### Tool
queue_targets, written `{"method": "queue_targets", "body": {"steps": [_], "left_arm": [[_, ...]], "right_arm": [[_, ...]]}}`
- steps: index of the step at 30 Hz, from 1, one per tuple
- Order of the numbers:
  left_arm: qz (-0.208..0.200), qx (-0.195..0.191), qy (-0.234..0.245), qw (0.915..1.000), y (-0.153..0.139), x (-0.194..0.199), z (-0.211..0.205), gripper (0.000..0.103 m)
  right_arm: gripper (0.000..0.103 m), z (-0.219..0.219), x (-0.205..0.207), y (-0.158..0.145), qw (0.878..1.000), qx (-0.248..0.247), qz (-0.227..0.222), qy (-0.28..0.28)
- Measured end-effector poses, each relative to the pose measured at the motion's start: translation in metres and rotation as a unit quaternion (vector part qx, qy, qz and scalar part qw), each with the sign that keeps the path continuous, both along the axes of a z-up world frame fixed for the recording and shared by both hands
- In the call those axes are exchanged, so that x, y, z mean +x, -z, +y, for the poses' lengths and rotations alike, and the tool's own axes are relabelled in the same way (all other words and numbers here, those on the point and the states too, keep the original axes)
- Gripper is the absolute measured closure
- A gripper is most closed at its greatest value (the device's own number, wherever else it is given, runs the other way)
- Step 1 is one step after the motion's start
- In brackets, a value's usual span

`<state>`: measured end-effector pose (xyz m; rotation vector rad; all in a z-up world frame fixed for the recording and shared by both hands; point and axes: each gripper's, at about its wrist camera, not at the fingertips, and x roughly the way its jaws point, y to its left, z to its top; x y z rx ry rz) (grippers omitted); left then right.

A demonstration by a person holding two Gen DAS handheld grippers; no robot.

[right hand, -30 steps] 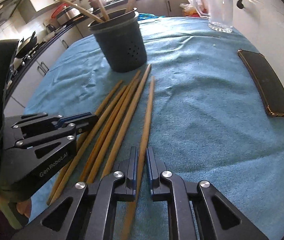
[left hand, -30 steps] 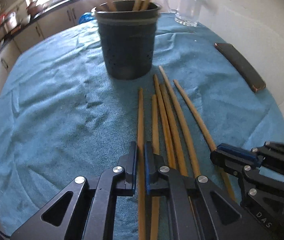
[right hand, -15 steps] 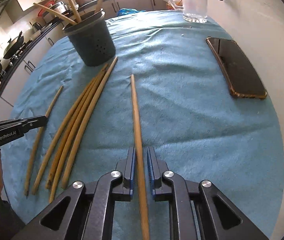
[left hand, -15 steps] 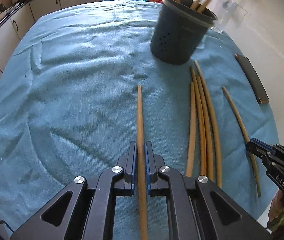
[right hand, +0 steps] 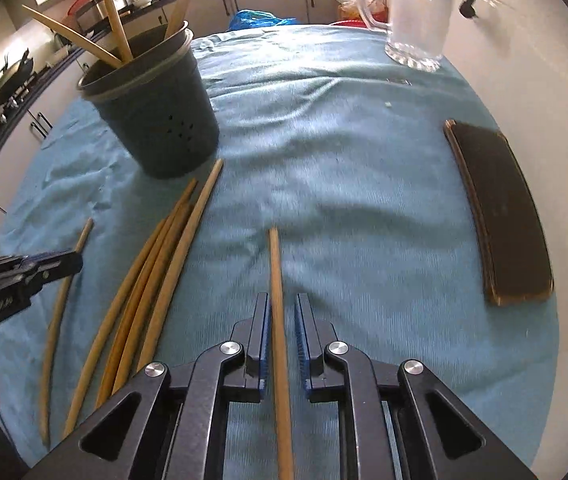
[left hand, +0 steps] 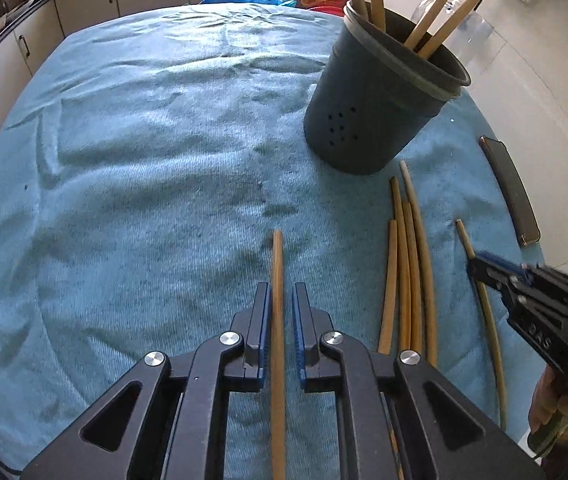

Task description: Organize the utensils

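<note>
My left gripper is shut on a wooden chopstick that runs forward between its blue pads, apart from the others. My right gripper is shut on another chopstick in the same way. Each gripper shows in the other's view: the right gripper at the right edge, the left gripper at the left edge. Between them several loose chopsticks lie side by side on the blue towel. Beyond them stands a dark perforated holder with several sticks upright in it.
A dark phone lies on the towel's right side and a glass mug stands at the far right. A person's hand holds the right gripper. Kitchen cabinets and a counter run behind the table.
Both grippers have drawn apart sideways, each taking one chopstick out of the bundle: the left one to the left, the right one to the right. The remaining chopsticks stay by the holder.
</note>
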<state>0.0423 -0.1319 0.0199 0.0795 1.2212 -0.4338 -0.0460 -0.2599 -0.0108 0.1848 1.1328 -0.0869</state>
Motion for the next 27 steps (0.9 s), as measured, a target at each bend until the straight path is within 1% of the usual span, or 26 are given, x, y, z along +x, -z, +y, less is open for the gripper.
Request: {"method": "queue_targets", "body": {"steps": [5,6,7,8,10,13,15,18,22,27], "left_arm": [[-0.017,0.003,0.014,0.9998,0.000,0.000,-0.007,0.093],[-0.024,0.009,0.022,0.9994,0.000,-0.002,-0.008,0.094],[-0.031,0.017,0.024,0.9991,-0.001,-0.003,-0.009,0.097],[-0.034,0.018,0.023,0.9990,-0.001,-0.004,-0.010,0.097],[-0.034,0.010,0.018,0.9992,-0.003,-0.007,-0.005,0.098],[-0.048,-0.004,0.013,0.9988,-0.017,-0.016,-0.001,0.098],[-0.067,-0.011,0.014,0.9976,-0.033,-0.026,0.003,0.098],[-0.104,-0.020,0.016,0.9943,-0.062,-0.043,0.009,0.098],[-0.160,-0.031,0.017,0.9865,-0.101,-0.074,0.019,0.098],[-0.216,-0.031,0.015,0.9757,-0.134,-0.111,0.026,0.097]], "right_arm": [[0.090,0.005,0.013,0.001,1.000,-0.006,-0.007,-0.001],[0.096,0.005,0.013,0.001,1.000,-0.006,-0.011,0.000],[0.097,0.006,0.013,0.001,1.000,-0.010,-0.016,-0.001],[0.097,0.006,0.013,0.001,1.000,-0.007,-0.019,-0.002],[0.097,0.004,0.013,-0.001,1.000,0.007,-0.025,0.004],[0.097,-0.002,0.008,-0.016,0.998,0.020,-0.053,0.009],[0.097,-0.002,0.002,-0.029,0.997,0.022,-0.073,0.008],[0.097,-0.002,-0.013,-0.058,0.993,0.018,-0.114,0.006],[0.097,0.001,-0.035,-0.088,0.987,0.015,-0.157,0.005],[0.097,0.009,-0.068,-0.117,0.980,0.019,-0.200,0.001]]}}
